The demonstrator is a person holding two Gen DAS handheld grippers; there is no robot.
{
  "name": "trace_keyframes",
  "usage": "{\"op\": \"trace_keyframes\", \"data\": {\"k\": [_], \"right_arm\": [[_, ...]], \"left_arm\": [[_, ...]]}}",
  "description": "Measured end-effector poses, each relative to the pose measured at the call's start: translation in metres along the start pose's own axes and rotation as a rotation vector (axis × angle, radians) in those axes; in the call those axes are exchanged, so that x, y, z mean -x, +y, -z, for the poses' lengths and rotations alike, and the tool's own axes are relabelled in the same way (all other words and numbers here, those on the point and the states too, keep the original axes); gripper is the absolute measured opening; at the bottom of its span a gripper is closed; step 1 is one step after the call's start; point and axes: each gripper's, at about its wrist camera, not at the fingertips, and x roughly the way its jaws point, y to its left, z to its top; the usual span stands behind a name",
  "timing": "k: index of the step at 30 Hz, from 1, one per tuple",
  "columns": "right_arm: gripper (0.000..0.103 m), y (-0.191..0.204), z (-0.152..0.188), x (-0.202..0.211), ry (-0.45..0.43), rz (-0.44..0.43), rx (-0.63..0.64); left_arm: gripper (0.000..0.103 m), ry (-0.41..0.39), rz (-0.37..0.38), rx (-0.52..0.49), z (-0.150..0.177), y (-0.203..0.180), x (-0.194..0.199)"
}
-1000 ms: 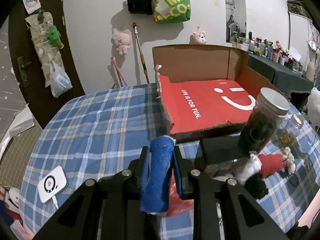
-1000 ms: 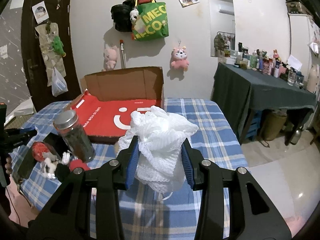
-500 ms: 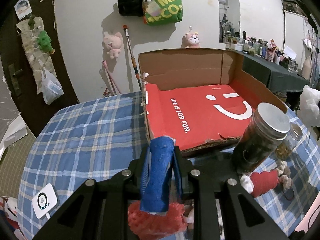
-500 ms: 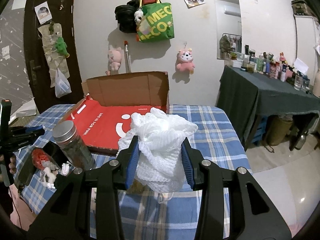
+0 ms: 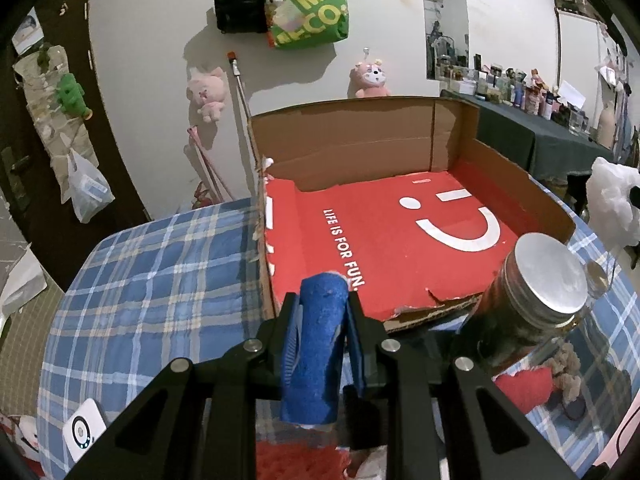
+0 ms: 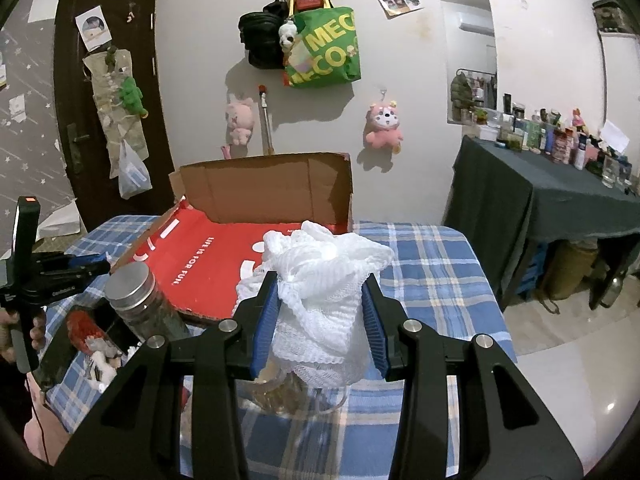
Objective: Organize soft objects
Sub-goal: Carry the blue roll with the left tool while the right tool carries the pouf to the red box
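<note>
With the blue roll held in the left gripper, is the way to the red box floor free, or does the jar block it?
Probably free. The left gripper is shut on the blue roll, just before the low torn front edge of the red box. The jar stands off to the right, not between them.

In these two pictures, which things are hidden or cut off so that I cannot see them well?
- Left wrist view: red fluffy thing, hidden under the left tongs, cut by the bottom edge.
- Right wrist view: glass jar, hidden behind the white mesh cloth.
- Right wrist view: bottles, too small.
</note>
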Motion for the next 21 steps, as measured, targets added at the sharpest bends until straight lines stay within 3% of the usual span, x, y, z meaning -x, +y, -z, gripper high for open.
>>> {"op": "trace_keyframes", "data": {"k": [10, 21], "right_arm": [[0.038, 0.003, -0.015, -0.022, 0.019, -0.048, 0.007], [0.038, 0.011, -0.035, -0.058, 0.091, -0.125, 0.021]], "left_arm": [[0.024, 0.043, 0.045, 0.013, -0.02, -0.002, -0.02], [0.024, 0.064, 0.057, -0.07, -0.044, -0.014, -0.038]]}}
